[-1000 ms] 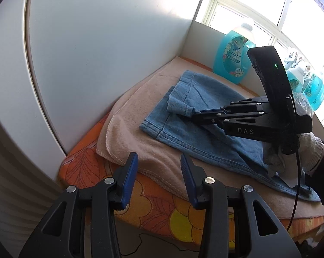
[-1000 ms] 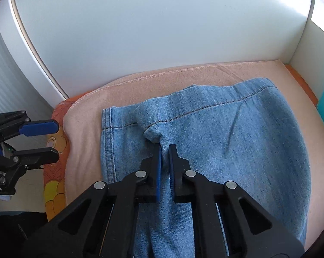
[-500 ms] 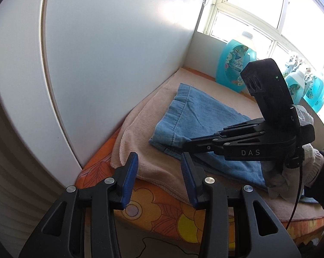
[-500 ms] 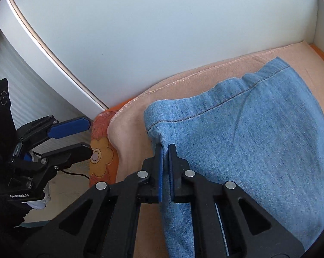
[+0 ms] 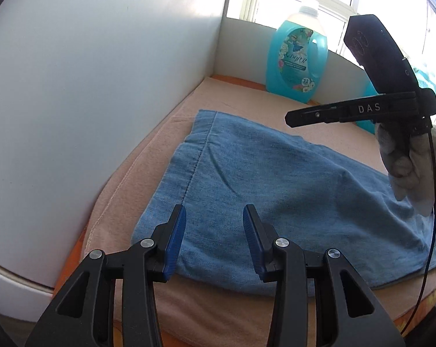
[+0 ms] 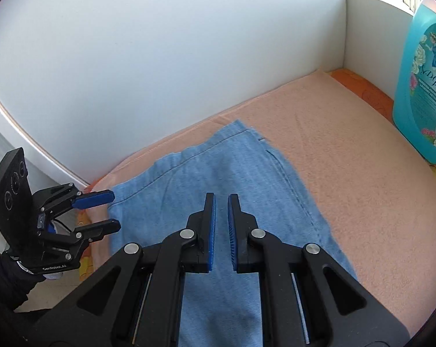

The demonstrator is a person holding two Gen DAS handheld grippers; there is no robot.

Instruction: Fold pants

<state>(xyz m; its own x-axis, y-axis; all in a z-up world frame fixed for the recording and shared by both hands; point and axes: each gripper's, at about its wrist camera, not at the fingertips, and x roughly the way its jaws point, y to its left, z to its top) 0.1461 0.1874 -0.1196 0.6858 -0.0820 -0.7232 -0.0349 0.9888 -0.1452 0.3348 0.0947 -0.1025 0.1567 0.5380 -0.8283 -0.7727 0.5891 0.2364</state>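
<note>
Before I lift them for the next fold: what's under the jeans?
A peach towel lies under the jeans, over an orange flowered cover. Anything directly beneath the denim is hidden.

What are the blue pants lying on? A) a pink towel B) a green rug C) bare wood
A: the pants lie flat on a pink towel that shows all around them.
</note>
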